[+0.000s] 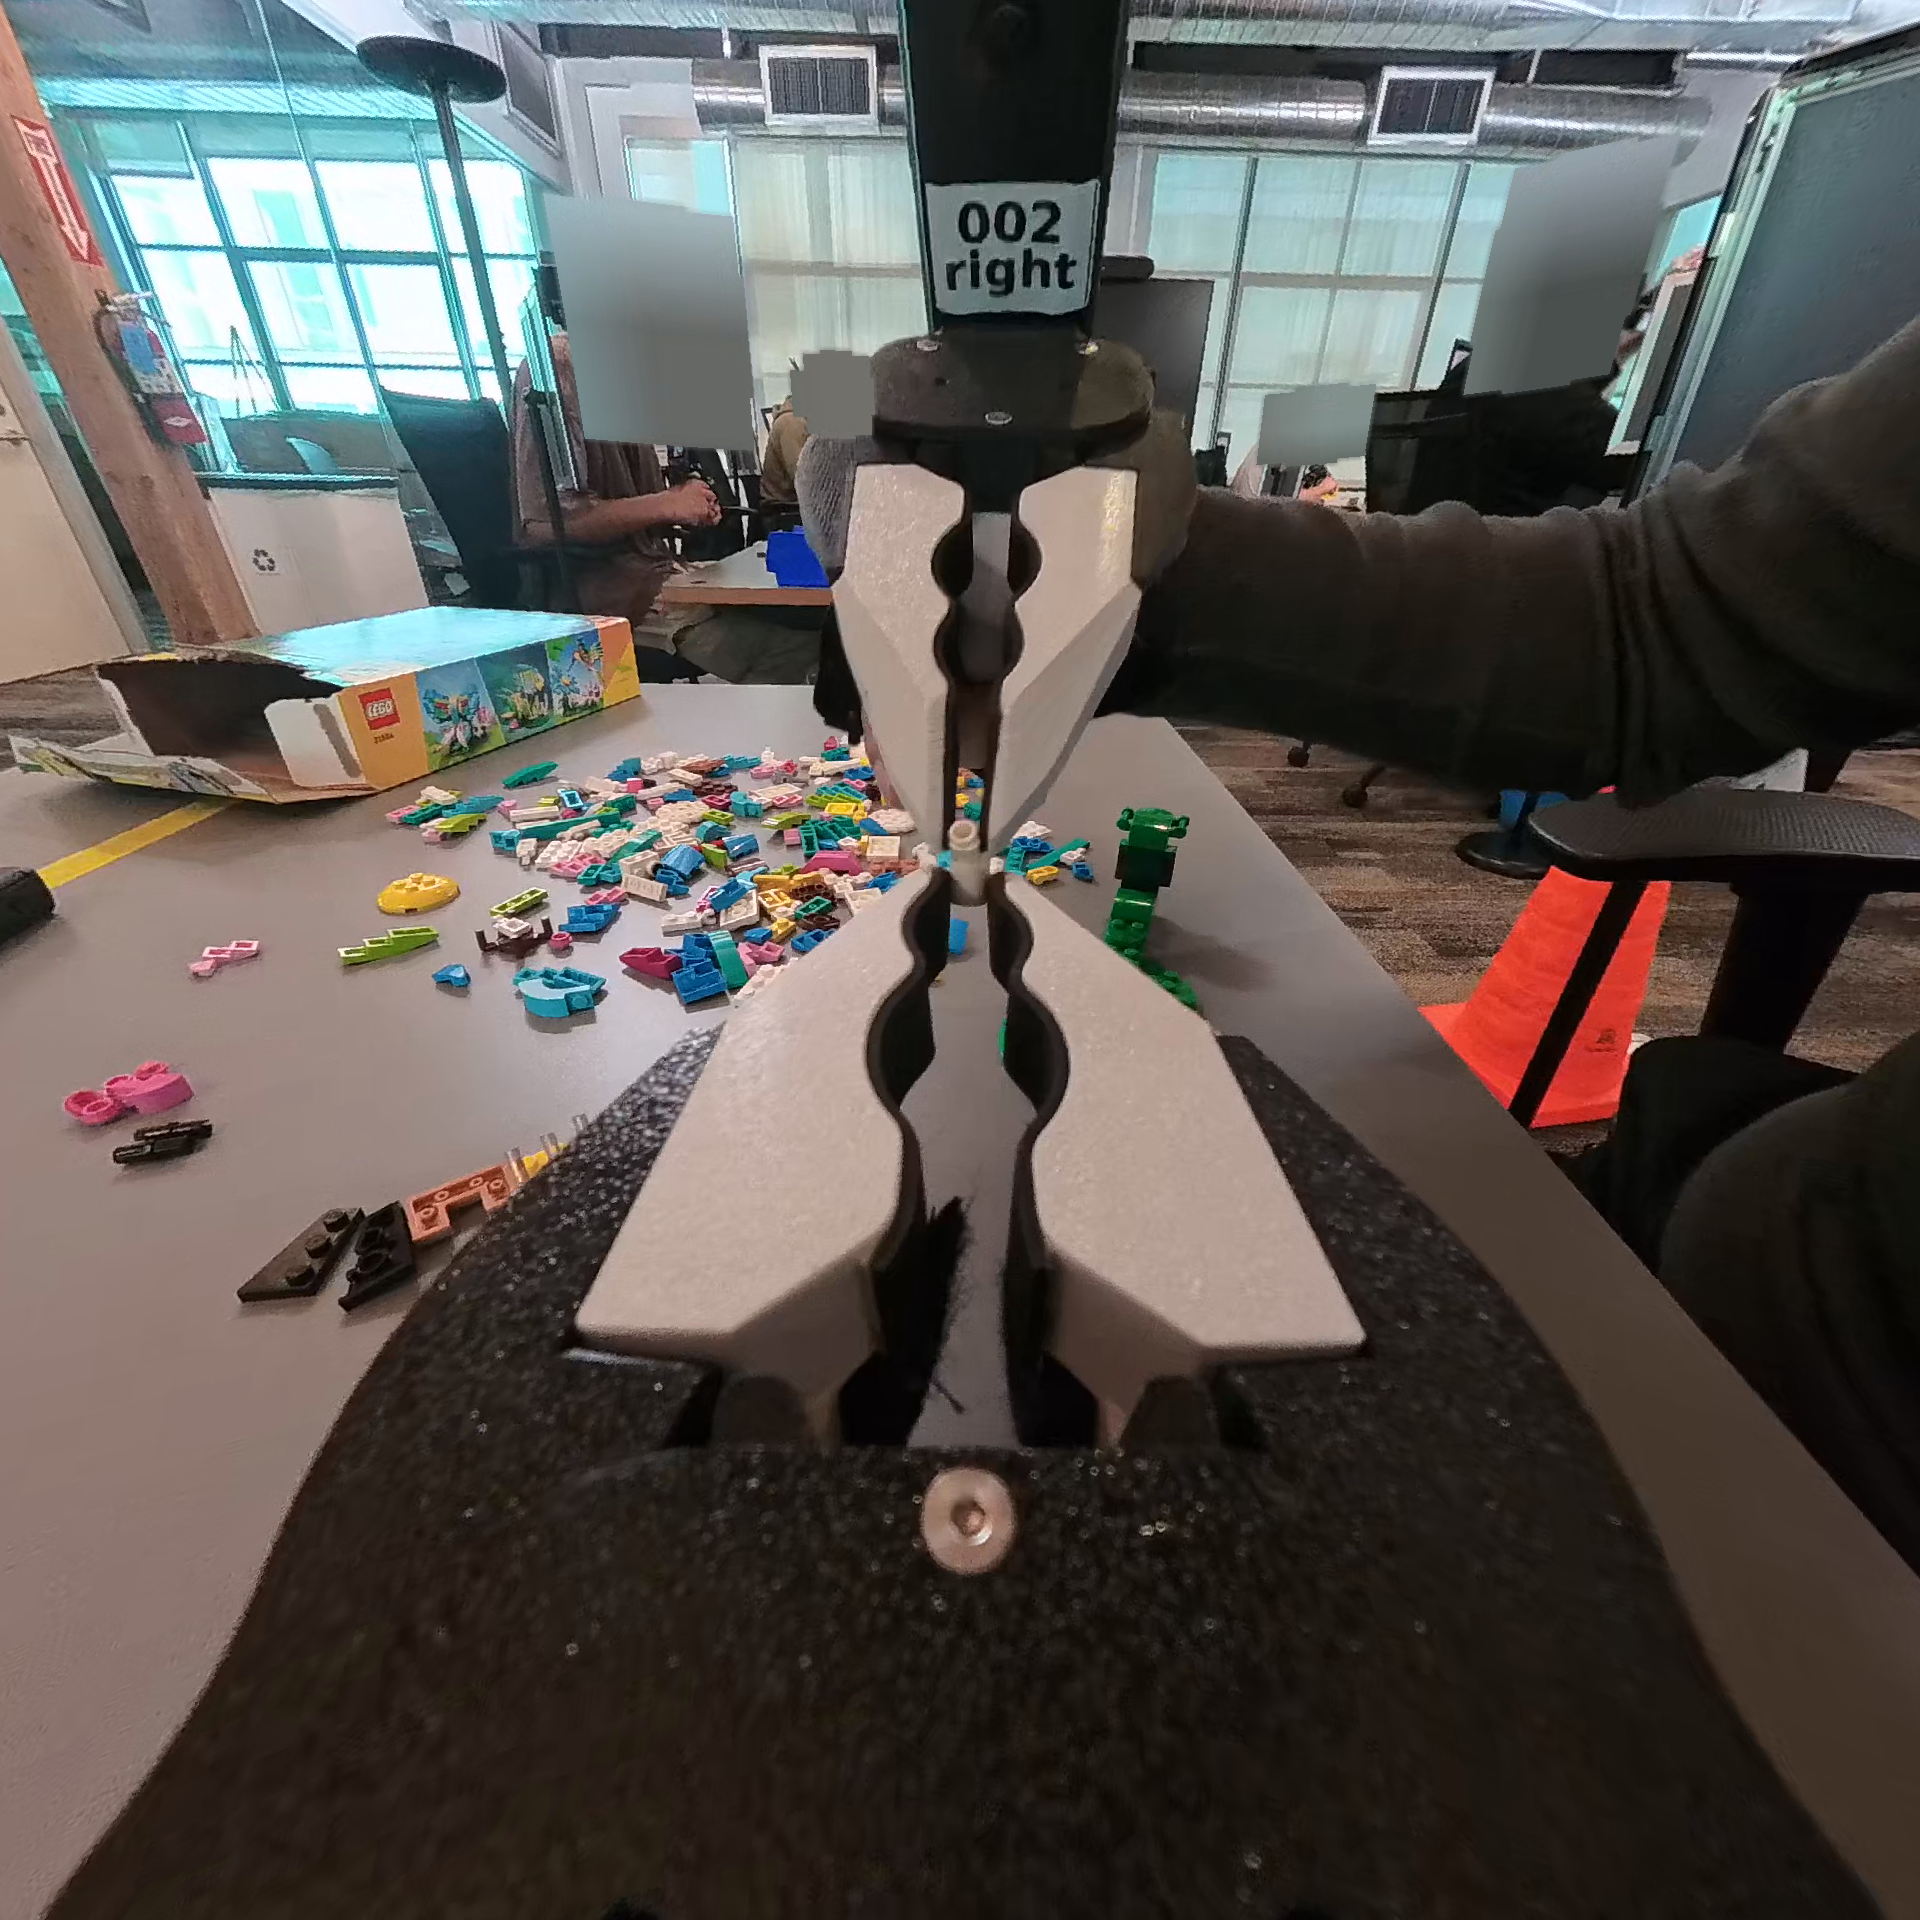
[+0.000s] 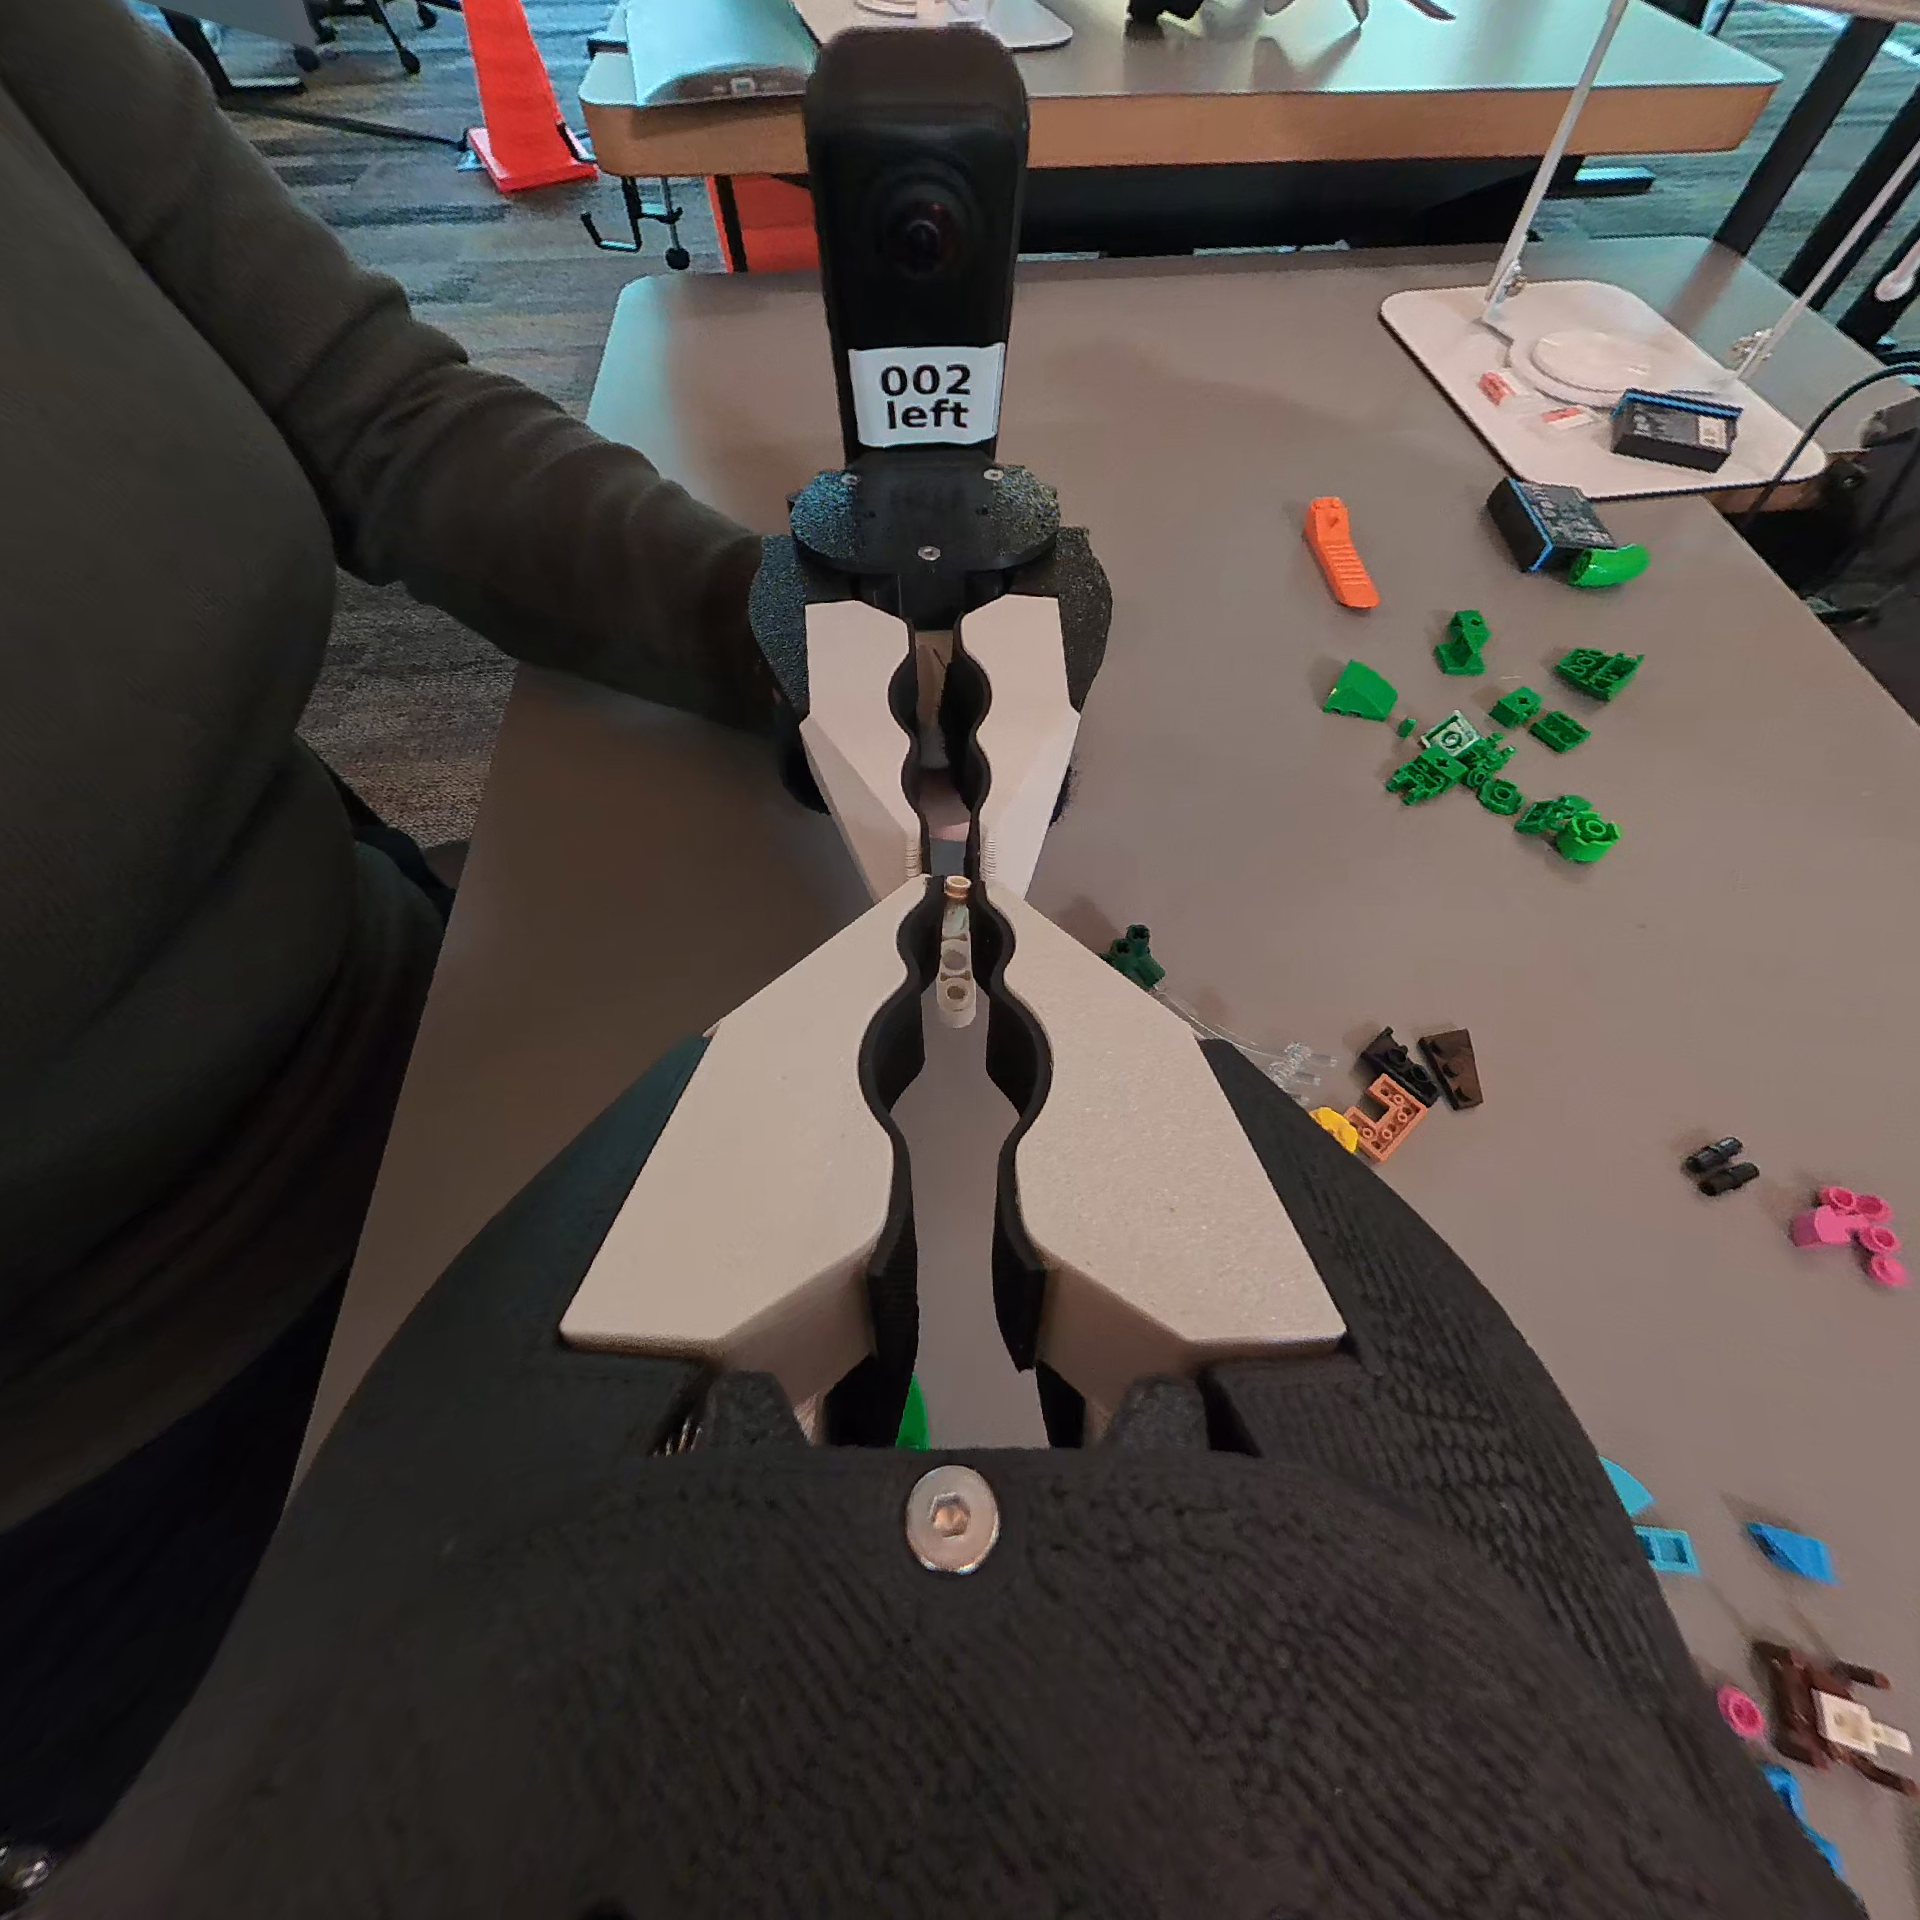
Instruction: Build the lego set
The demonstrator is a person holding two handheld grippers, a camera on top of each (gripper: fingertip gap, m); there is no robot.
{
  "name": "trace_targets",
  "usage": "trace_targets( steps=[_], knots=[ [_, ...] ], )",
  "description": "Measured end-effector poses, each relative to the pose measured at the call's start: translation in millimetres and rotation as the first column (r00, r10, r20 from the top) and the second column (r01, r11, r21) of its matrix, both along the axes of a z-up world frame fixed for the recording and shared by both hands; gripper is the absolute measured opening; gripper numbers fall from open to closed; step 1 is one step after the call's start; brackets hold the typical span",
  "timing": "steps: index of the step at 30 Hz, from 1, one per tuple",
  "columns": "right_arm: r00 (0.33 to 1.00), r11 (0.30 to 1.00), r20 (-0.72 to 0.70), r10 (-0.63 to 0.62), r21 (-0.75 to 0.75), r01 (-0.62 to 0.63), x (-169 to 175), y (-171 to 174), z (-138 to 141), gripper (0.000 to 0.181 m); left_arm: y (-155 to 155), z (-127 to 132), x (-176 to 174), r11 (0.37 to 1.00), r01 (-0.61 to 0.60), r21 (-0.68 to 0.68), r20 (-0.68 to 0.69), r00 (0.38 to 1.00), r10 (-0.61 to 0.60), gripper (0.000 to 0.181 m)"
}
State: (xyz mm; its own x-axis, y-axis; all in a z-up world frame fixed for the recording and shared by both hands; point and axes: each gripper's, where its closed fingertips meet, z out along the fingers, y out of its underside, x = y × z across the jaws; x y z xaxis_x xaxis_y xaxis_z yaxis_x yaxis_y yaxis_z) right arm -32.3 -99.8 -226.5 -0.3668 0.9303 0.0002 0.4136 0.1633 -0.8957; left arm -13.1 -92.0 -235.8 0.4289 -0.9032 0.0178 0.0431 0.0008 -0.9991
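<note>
Nearest the lens, the left claw is narrowed onto the lower end of a small white piece, held above the grey counter. From the opposite side the right claw meets it tip to tip, closed on the same white piece, which runs back between its fingers. On the counter beyond lie an opened cardboard box, then a wide heap of loose bricks, a green built figure standing just beside the heap, and scattered green parts well apart from it.
</note>
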Motion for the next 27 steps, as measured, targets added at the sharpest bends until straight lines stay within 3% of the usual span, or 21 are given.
trace_targets(
  steps=[9,14,18,27],
  knots=[
    [1.000,1.000,-0.004,0.021,-0.011,-0.021,4,-2,2,0.004,-3,1,1,1.000,0.026,0.002,0.007,1.000,-0.026,0.004],
    [1.000,0.998,0.004,0.028,0.054,-0.028,6,-4,0,0.004,-5,0,2,0.999,0.038,0.007,-0.007,0.999,-0.038,0.004],
    [1.000,0.996,0.013,0.027,0.084,-0.028,9,-6,-8,0.003,-6,-10,10,0.998,0.021,0.056,-0.111,0.994,-0.015,0.005],
    [1.000,0.993,-0.010,0.019,0.113,-0.018,12,-8,-3,0.003,-10,-5,7,0.998,0.058,0.039,-0.059,0.997,-0.056,0.004]
  ],
)
